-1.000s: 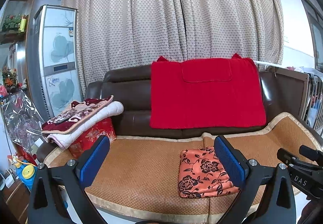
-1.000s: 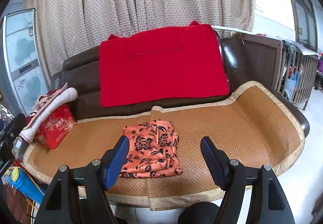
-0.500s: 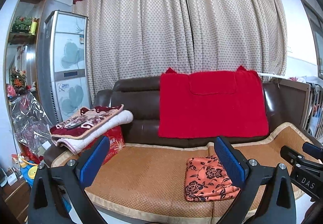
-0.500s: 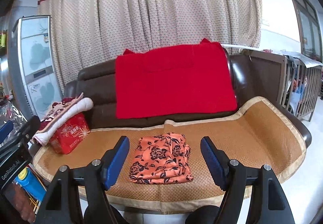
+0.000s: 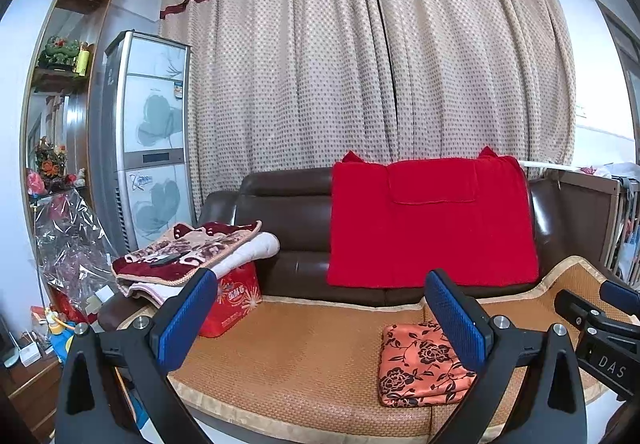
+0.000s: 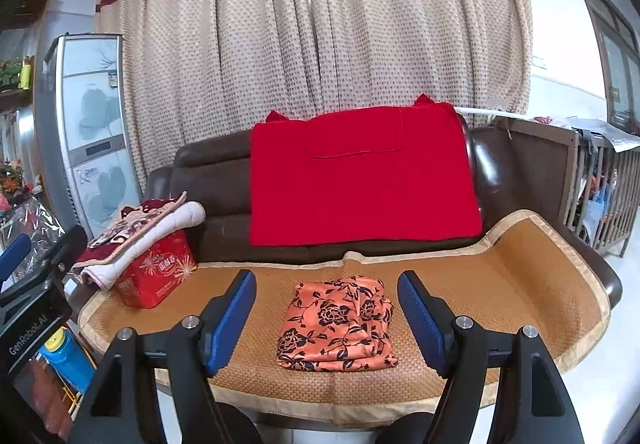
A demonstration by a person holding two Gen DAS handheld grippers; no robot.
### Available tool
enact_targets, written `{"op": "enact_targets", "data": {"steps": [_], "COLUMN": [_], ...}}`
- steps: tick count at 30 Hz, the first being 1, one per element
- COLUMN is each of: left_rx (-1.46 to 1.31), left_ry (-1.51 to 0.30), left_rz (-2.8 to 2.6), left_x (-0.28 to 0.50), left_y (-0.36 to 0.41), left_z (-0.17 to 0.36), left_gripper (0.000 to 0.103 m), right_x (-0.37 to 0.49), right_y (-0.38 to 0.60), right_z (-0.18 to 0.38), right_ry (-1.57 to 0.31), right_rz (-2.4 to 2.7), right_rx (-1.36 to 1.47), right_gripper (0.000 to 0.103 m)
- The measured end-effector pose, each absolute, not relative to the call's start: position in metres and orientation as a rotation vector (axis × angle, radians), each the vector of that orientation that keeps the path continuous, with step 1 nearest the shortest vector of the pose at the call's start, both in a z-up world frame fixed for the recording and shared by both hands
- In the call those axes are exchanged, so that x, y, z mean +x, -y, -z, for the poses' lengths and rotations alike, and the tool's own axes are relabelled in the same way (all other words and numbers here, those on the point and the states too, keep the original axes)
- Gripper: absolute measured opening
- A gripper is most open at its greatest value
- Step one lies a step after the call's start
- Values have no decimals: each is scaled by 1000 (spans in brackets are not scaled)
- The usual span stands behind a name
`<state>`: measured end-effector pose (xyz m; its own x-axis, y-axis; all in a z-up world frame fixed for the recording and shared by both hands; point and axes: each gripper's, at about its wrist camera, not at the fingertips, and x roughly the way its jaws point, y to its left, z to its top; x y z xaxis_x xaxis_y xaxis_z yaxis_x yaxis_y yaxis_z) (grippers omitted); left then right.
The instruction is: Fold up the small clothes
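Observation:
An orange garment with black flowers lies folded into a neat rectangle on the woven mat of the sofa seat; the left wrist view shows the garment low at the right. My right gripper hangs open in front of the sofa, well back from the garment, with nothing between its blue pads. My left gripper is open too and holds nothing. It is off to the left of the garment. Each view catches the other gripper at its edge.
A red cloth drapes over the brown sofa back. At the seat's left end folded blankets lie on a red box. A tall cabinet-like unit and cluttered shelves stand left; a wooden crib stands right.
Both grippers have drawn back from the sofa and risen, so the garment looks smaller and farther. The garment lies still, and both jaws keep the same width.

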<state>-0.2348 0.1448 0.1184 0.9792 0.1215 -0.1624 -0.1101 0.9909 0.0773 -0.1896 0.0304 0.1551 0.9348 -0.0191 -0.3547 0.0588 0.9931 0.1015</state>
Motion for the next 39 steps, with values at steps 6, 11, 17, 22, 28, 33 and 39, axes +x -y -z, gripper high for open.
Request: {"op": "enact_targets", "data": {"steps": [6,11,17,22,28,33,39], "left_rx": [67,86,92,90,90,88,82], "left_ry": [-172,-177,-187,-204,-223,-233,-241], "left_rz": [-123,-121,-116,-113,-112,-110,-116], "left_x": [-235,-232,-226,-217,-202,-190,-179], "left_y": [-146,-144,-143,-144,-143,-141,-141], "left_z": [-118,-116,-113,-110,-107,-107,-107], "left_gripper": [103,103,103,103,103,103,103], "right_x": [-189,-186,-178,-169,-152,-141,-127], "right_y": [-37,-37,-36,-36,-31,-30,-32], "right_z": [-153,-150,-145,-140,-135,-135,-136], "right_ry": [-367,-376,-393,-412,-435,-448,-455], "right_rz": [38,52,53,56,64,65,66], "right_rx": [99,93,93,87,95,94,85], "right_gripper": [78,78,78,78,78,78,78]}}
